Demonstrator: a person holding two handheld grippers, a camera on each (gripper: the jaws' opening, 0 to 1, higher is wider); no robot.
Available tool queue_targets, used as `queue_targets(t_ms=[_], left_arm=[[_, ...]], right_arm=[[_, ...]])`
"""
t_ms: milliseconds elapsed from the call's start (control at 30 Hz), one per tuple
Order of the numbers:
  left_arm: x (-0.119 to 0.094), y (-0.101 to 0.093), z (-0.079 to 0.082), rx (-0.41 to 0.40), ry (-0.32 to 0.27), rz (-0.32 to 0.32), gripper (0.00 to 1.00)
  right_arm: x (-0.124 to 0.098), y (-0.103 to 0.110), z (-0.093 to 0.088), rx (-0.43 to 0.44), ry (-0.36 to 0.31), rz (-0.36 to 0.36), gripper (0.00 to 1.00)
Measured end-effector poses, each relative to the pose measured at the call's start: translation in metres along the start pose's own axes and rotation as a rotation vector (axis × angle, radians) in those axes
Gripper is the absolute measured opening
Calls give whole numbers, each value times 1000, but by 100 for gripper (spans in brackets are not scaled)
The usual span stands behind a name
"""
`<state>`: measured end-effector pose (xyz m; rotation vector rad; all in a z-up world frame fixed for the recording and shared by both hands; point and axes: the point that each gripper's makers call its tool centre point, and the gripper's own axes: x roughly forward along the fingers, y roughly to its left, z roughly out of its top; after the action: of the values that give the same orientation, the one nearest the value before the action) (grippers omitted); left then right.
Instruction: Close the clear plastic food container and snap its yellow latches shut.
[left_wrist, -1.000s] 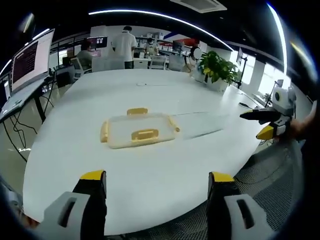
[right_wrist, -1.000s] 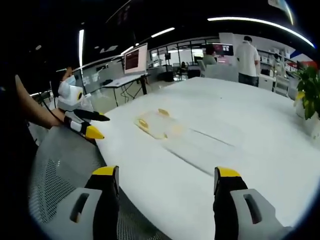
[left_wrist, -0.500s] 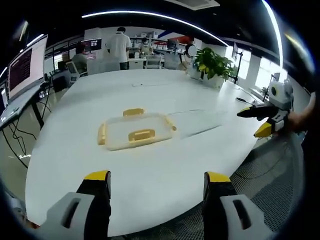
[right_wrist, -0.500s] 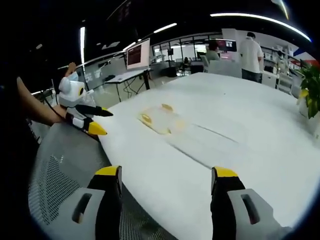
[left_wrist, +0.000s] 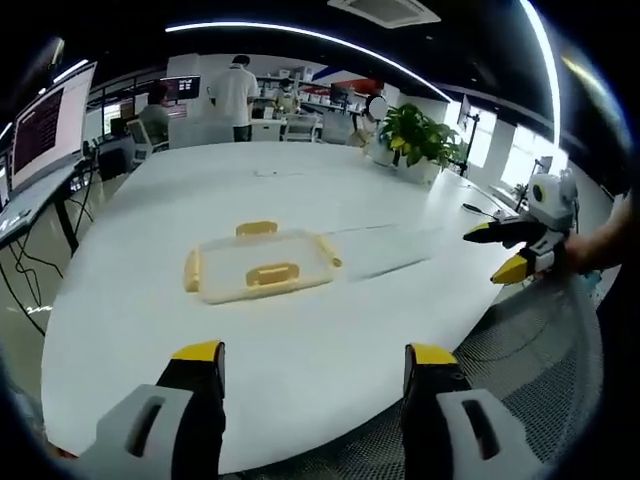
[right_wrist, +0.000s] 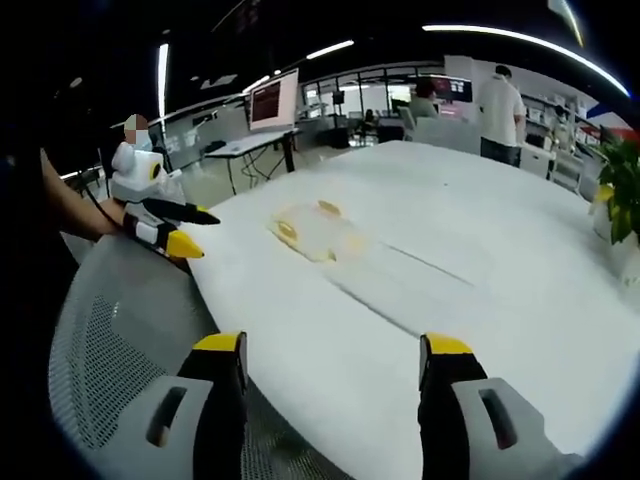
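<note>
A clear plastic food container (left_wrist: 260, 264) with yellow latches lies flat on the white table (left_wrist: 150, 300), its lid on top. In the right gripper view the container (right_wrist: 312, 233) appears small and washed out. My left gripper (left_wrist: 312, 358) hovers open above the near table edge, well short of the container. My right gripper (right_wrist: 331, 352) is open too, over the table's edge. The right gripper (left_wrist: 505, 250) appears at the right of the left gripper view, jaws apart. The left gripper (right_wrist: 180, 228) enters the right gripper view from the left, held in a hand, jaws apart.
A potted plant (left_wrist: 420, 140) stands at the table's far right. A mesh chair (right_wrist: 110, 340) sits below the near edge. A monitor (left_wrist: 45, 125) stands on a side desk at left. People (left_wrist: 235, 95) stand beyond the far end.
Both views have shifted slightly as the hands moved. The container has stayed in place on the table. Both grippers remain open.
</note>
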<state>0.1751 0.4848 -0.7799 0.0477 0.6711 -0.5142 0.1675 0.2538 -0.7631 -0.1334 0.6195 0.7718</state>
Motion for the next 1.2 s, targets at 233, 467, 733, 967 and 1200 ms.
queue_targets(t_ms=[233,467,733,967,1200], left_arm=[[-1,-4,5,47,-12,-51,69],[-1,-15,10,79,-34,-116,73],[-5,-24,17,59,-65,-197,82],[-11,-24,21,10,-71,-258,82],[-15,-17,28,-9,-78,-279,94]], right_arm=[[-2,-1,2,-63,26,-46,67],[-5,5,8,-50,39,-67,68],[0,11,34,-15,0,-92,68],[9,36,47,-11,-14,-58,68],[18,52,60,-5,-21,-10,71]])
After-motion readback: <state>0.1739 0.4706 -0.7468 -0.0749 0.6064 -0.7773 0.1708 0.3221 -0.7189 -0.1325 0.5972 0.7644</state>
